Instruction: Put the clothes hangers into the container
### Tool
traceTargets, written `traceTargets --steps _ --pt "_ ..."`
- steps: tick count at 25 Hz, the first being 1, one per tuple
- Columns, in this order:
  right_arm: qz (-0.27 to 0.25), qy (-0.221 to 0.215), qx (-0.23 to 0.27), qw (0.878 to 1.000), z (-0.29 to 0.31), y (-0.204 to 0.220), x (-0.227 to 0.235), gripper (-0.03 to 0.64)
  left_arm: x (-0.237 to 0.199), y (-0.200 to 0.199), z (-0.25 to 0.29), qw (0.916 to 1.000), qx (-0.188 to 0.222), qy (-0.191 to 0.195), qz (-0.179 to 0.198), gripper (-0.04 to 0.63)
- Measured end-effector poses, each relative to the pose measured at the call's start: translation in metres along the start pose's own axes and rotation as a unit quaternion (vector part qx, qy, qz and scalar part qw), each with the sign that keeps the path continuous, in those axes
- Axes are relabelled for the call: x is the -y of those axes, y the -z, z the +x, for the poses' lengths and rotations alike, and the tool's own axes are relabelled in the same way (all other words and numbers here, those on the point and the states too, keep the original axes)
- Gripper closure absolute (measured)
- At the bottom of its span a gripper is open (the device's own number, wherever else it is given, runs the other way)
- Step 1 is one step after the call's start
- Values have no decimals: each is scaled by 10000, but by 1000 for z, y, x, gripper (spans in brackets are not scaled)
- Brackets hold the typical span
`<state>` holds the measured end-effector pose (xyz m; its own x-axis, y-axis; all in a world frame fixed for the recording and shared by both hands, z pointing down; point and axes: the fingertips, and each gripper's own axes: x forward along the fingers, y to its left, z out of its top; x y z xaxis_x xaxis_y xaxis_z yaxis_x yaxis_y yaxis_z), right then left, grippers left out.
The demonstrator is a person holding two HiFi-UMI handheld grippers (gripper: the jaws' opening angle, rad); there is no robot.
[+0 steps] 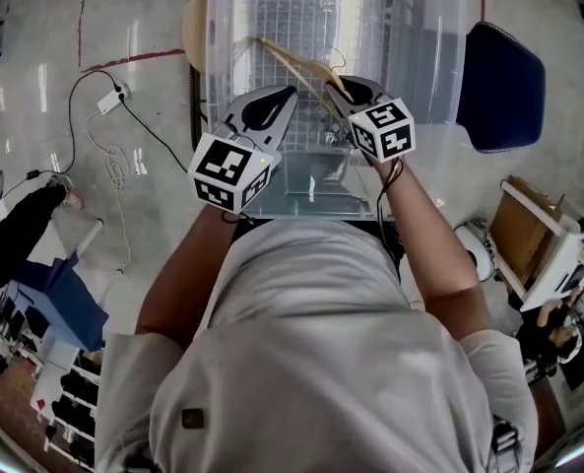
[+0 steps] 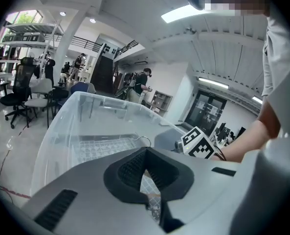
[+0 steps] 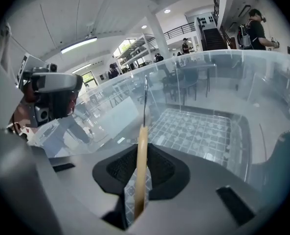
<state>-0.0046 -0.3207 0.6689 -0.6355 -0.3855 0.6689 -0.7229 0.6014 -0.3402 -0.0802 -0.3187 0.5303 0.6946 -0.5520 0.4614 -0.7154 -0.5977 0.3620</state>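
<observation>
A big clear plastic container point(image 1: 209, 77) with a grid-patterned floor stands in front of me. My right gripper point(image 1: 333, 89) is shut on a light wooden clothes hanger point(image 1: 296, 65) that reaches over the near rim into the container. In the right gripper view the wooden bar point(image 3: 142, 170) runs up between the pads, its metal hook above it, with the container wall point(image 3: 262, 77) beyond. My left gripper point(image 1: 290, 95) hovers beside it at the near rim, shut and holding nothing. The left gripper view shows the hanger's hook point(image 2: 144, 140) just past my left gripper point(image 2: 145, 156).
A dark blue seat point(image 1: 503, 87) stands right of the container. A cable with a white adapter point(image 1: 109, 99) lies on the floor to the left. A cardboard box point(image 1: 528, 235) sits at the right. People and office chairs point(image 2: 25, 89) are in the background.
</observation>
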Motion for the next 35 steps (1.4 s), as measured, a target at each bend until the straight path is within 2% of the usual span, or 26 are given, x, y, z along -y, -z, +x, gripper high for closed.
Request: traceTargets --steps 6,10,13,17,22,26,29,35 --pt "366 91 -346 9987 18 33 25 551 -1 7 14 10000 -45 53 -56 578" --pt "337 49 -691 9970 30 55 31 549 -2 14 25 9998 -122 93 -108 578" --pt "364 133 -768 9963 36 61 39 546 -3 20 32 9996 -222 126 -99 578" --pt "591 458 -806 9939 42 66 68 509 -7 24 41 9994 -306 127 -65 578" --pt "698 842 -1146 9874 56 87 96 443 -10 32 50 9991 -398 126 -27 578" --pt "788 917 -1276 9844 77 98 105 404 -21 38 50 9989 -430 164 -32 578" --pt "841 891 -1622 9791 83 114 118 377 -18 40 57 9987 -479 181 -37 578" --pt "797 1018 -2069 9698 88 125 129 364 -13 47 65 9983 -536 219 -66 578"
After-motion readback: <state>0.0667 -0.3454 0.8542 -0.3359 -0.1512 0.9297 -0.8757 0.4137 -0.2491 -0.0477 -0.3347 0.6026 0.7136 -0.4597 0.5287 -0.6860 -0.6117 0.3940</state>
